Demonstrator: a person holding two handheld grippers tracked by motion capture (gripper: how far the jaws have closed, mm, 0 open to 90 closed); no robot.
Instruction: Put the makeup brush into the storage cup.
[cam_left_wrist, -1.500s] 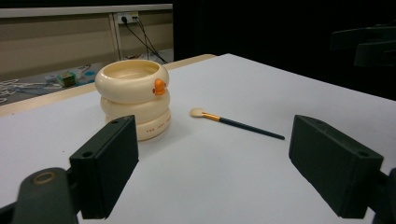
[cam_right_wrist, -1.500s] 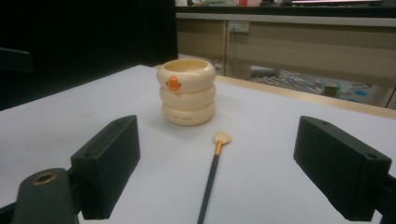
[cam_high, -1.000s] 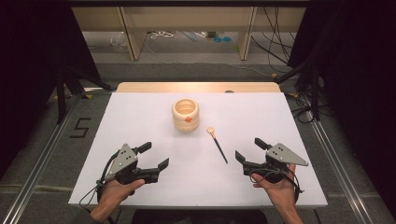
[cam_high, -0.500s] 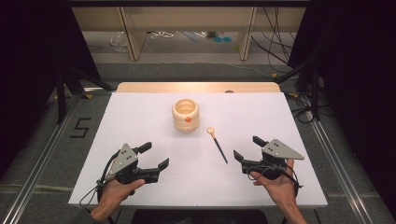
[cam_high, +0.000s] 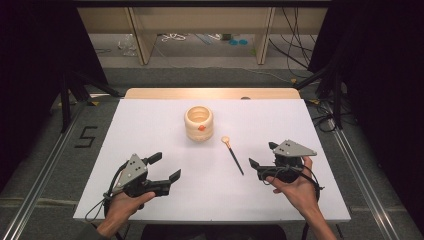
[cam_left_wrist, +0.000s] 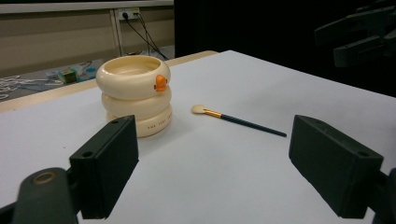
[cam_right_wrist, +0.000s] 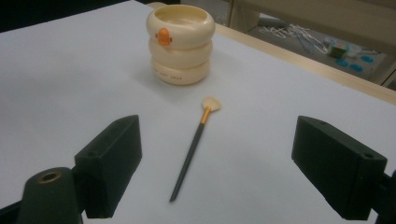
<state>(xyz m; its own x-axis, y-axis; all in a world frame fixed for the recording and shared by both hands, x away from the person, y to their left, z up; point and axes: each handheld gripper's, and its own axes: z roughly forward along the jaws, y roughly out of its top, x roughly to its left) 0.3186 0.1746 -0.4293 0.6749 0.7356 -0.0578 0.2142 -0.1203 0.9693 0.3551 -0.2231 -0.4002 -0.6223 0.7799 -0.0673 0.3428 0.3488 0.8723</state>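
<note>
Waiting with both tongs wide open over the white table (cam_high: 150, 130)

Right gripper (cam_right_wrist: 215, 172) grips nothing; the brush (cam_right_wrist: 194, 148) lies just ahead at twelve o'clock, handle end nearest, tip toward the cream pot (cam_right_wrist: 181, 43); left gripper (cam_left_wrist: 212, 168) grips nothing too, and sits farther away.

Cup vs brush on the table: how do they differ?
The cup stands upright, squat and ringed; the brush lies flat, thin and long. The cup is cream with an orange knob; the brush has a dark handle, gold band and pale bristles. Both rest on the white table, apart, untouched by either tool.
</note>
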